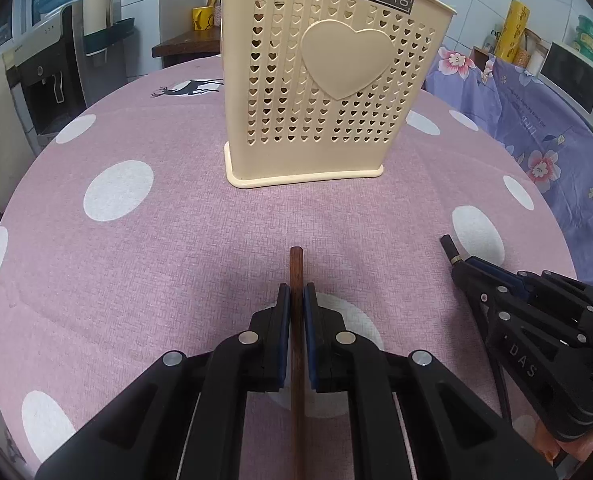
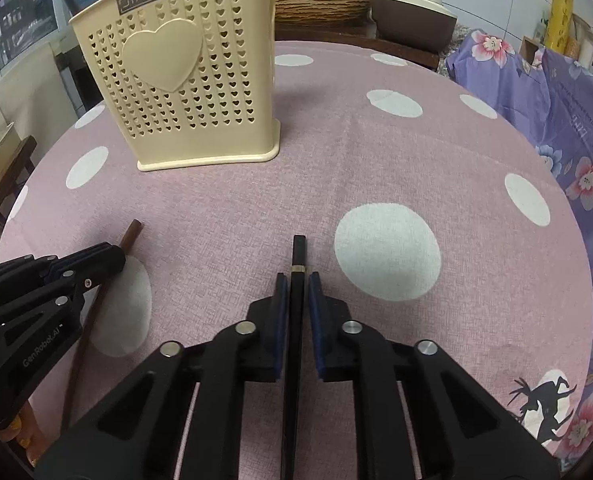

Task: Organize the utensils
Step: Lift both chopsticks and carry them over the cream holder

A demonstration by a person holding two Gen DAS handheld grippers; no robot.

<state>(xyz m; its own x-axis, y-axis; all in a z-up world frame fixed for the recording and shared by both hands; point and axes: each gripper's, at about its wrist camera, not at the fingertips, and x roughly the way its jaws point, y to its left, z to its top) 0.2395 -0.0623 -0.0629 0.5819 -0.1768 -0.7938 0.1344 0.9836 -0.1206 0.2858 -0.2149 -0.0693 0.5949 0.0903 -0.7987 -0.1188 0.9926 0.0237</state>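
Observation:
My left gripper (image 1: 296,294) is shut on a brown wooden chopstick (image 1: 296,268) that runs forward between the pads, low over the pink dotted tablecloth. My right gripper (image 2: 295,282) is shut on a black chopstick (image 2: 298,252) with a gold band near its end. A cream perforated utensil holder (image 1: 320,88) with a heart on its front stands upright ahead of both grippers; it also shows in the right wrist view (image 2: 184,80). A metal utensil and a brown stick poke out of its top. Each gripper shows in the other's view: the right gripper (image 1: 462,262) and the left gripper (image 2: 118,252).
The round table (image 1: 136,240) has a pink cloth with white dots. A purple floral cloth (image 2: 556,128) covers furniture to the right. A water dispenser (image 1: 48,80) stands far left. A rice cooker (image 2: 412,12) and a woven basket (image 2: 320,2) sit behind the table.

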